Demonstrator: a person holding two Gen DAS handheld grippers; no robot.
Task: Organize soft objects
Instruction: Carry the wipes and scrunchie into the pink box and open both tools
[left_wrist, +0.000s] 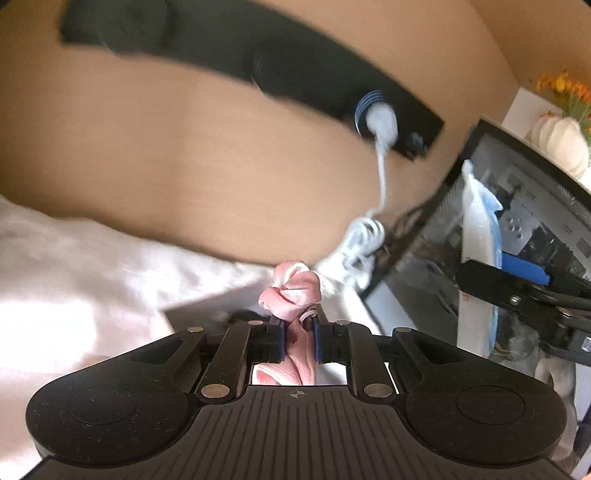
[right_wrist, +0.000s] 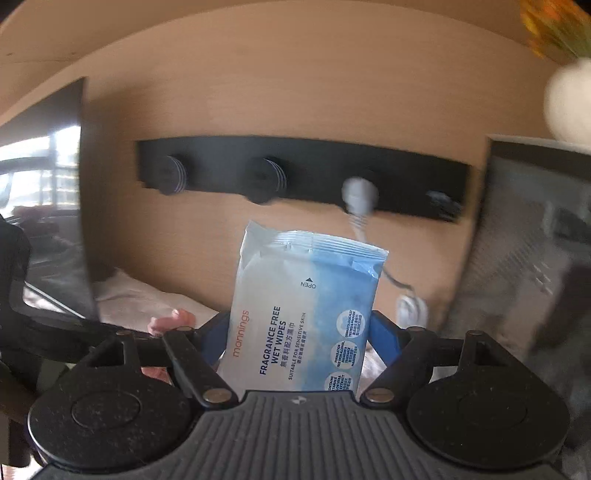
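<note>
My left gripper (left_wrist: 297, 332) is shut on a bunched pink cloth (left_wrist: 290, 291), held above a white fabric surface. My right gripper (right_wrist: 299, 332) is shut on a blue and white pack of wet wipes (right_wrist: 303, 314), which stands upright between its blue pads. The pack (left_wrist: 478, 258) and the right gripper (left_wrist: 524, 291) also show at the right of the left wrist view. The pink cloth (right_wrist: 171, 321) shows low left in the right wrist view.
A black hook rail (right_wrist: 303, 173) is fixed on the tan wooden wall, with a white cord (left_wrist: 380, 147) hanging from one peg. A black mesh container (left_wrist: 517, 206) stands to the right. White fabric (left_wrist: 92, 288) lies below left. A white pumpkin and flowers (left_wrist: 561, 136) sit far right.
</note>
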